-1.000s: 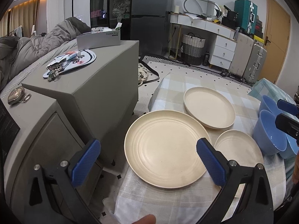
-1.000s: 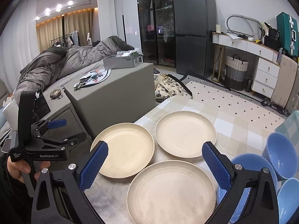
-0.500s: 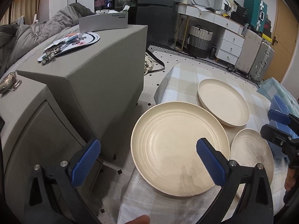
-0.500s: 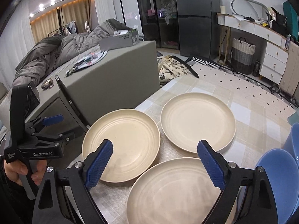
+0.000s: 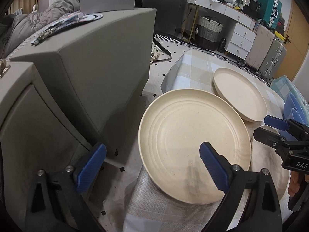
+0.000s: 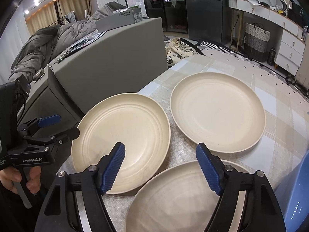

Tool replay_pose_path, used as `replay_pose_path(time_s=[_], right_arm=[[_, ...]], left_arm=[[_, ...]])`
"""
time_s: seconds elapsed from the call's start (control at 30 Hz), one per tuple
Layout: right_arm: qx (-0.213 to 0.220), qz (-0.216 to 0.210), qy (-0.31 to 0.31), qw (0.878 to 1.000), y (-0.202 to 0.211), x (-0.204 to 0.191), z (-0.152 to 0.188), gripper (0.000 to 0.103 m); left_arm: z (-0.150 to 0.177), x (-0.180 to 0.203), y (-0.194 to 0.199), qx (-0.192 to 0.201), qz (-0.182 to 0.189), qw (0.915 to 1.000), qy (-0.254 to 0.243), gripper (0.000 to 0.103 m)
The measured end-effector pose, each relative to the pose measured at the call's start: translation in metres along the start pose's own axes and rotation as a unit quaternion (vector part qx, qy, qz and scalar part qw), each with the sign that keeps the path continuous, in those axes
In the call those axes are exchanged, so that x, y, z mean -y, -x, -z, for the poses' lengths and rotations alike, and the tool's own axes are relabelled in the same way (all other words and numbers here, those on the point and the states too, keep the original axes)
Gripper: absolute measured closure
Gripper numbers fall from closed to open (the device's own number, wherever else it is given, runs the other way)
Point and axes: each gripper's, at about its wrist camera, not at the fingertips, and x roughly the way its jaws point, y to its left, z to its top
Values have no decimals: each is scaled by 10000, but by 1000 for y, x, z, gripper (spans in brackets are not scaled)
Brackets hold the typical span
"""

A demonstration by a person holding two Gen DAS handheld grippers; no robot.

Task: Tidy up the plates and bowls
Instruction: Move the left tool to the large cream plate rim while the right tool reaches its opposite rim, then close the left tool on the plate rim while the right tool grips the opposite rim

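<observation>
Three cream plates lie on a checked tablecloth (image 6: 280, 135): a ridged left plate (image 5: 193, 141) (image 6: 123, 145), a far plate (image 5: 239, 94) (image 6: 218, 112) and a near plate (image 6: 183, 199) (image 5: 270, 166). My left gripper (image 5: 152, 160) (image 6: 61, 126) hovers at the left plate's outer rim, its jaws closing slightly, one finger over the plate and one beside it. My right gripper (image 6: 160, 158) (image 5: 268, 128) hangs over the near plate's far rim, its jaws closing with no pad touching the plate. Blue bowls (image 5: 293, 106) (image 6: 297, 193) sit at the table's right.
A tall grey cabinet (image 5: 87, 67) stands close to the table's left edge, with a strip of floor (image 5: 119, 168) between them. The left plate juts over that edge. A hand (image 6: 13, 177) holds the left gripper's handle. A basket (image 5: 208, 31) and drawers stand far back.
Both grippers have come down and closer to the plates. The right gripper's jaws have narrowed clearly. The plates and bowls have not moved.
</observation>
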Motion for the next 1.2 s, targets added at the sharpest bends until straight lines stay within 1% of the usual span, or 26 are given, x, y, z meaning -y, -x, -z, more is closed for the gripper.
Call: replay_pose_path(time_s=[0.07, 0.17, 0.23, 0.3, 0.4, 0.47, 0.53, 0.6, 0.63, 0.67, 0.7, 0.77, 0.8, 0.87, 0.9, 0.97, 1.1, 1.17, 1.2], right_arm=[[-35, -13, 1, 10000, -5, -2, 0, 27], [-114, -60, -5, 9999, -14, -4, 0, 32], [-149, -73, 6, 9999, -18, -5, 1, 33], [-211, -110, 20, 9997, -25, -6, 1, 37], [-280, -114, 23, 9995, -30, -6, 3, 40], [-314, -103, 5, 9995, -34, -4, 4, 45], [-345, -77, -6, 9994, -38, -4, 5, 47], [-347, -55, 8, 9994, -40, -4, 6, 52], [-356, -52, 10, 9994, -42, -3, 6, 52], [-358, -47, 4, 9993, -43, -3, 7, 54], [-355, -29, 12, 9994, -44, -3, 7, 58], [-356, 27, 40, 9994, -46, -3, 7, 63], [-356, 23, 33, 9994, -47, -3, 7, 64], [-360, 46, 36, 9993, -48, -3, 6, 68], [-361, 61, 48, 9993, -49, -3, 6, 71], [-373, 90, 106, 9992, -50, -5, 7, 74], [-358, 179, 178, 9990, -50, -6, 8, 78], [-355, 225, 188, 9989, -50, -6, 9, 81], [-350, 248, 203, 9989, -50, -6, 9, 82]], left_arm=[[1, 0, -6, -61, -5, 10000, 16, 7], [3, 1, -10, -96, 7, 10000, -23, 8], [4, 0, -12, -129, -10, 9999, -18, 8], [5, -3, -14, -168, 34, 9998, 41, 10], [6, -6, -15, -208, 44, 9997, 85, 12], [7, -6, -17, -253, 33, 9996, 81, 16], [9, -7, -19, -307, 39, 9995, 117, 18], [11, -9, -22, -377, 27, 9992, 159, 25], [12, -9, -23, -405, 25, 9990, 173, 27], [12, -9, -23, -435, 15, 9989, 173, 28], [13, -9, -24, -464, 1, 9988, 173, 28], [14, -9, -24, -483, 29, 9987, 184, 35], [14, -8, -24, -499, 28, 9986, 171, 36], [16, -7, -25, -522, -15, 9986, 127, 46], [16, -6, -26, -551, -26, 9984, 110, 49], [16, -6, -27, -559, -25, 9984, 112, 59], [17, -6, -26, -558, -83, 9984, 98, 70], [17, -5, -27, -577, -110, 9983, 27, 78], [17, -4, -26, -564, -107, 9984, 5, 80]])
